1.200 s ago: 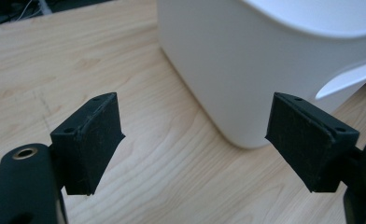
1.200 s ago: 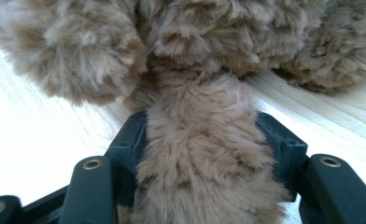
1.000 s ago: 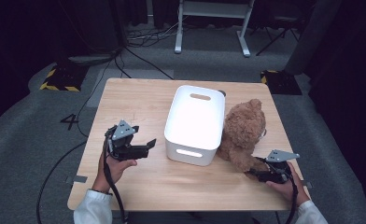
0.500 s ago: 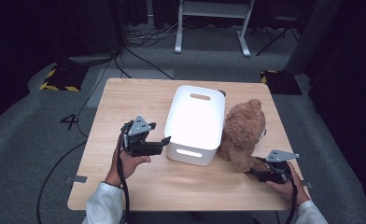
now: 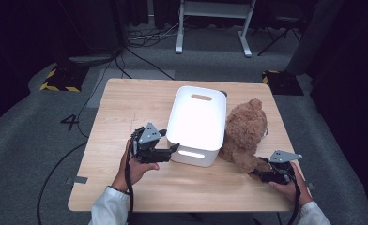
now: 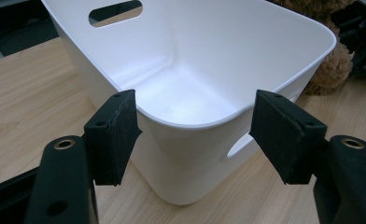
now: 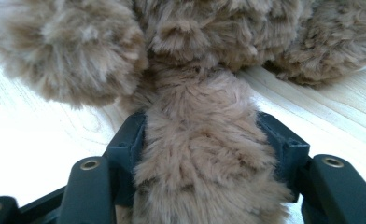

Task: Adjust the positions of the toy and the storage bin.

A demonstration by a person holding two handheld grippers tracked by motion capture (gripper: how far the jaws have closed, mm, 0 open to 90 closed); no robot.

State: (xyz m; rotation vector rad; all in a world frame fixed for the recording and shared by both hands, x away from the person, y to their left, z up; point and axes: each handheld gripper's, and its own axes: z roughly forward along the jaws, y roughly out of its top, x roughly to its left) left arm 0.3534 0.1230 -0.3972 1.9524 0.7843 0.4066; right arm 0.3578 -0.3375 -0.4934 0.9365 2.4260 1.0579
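- Left gripper: the jaws have just been closing and now stand narrow. The near rounded corner of the white plastic storage bin with slotted handles sits between them.
- Left pads: one lies against the bin's outer wall on each side of that corner, just under the rim. The grip is on the bin.
- Bin position: directly ahead of the left jaws, standing upright on the light wooden table. One handle slot is beside the right-hand pad and the other is in the far wall.
- Right gripper: the jaws are part-way closed and clamped on one limb of the brown plush teddy bear. Fur bulges out over both pads.
- Bear position: the body rises just beyond the right jaw tips. In the high view it leans against the bin's side wall, between the bin and the right gripper.
- Beyond both tools: the far table edge, then grey floor with black cables.
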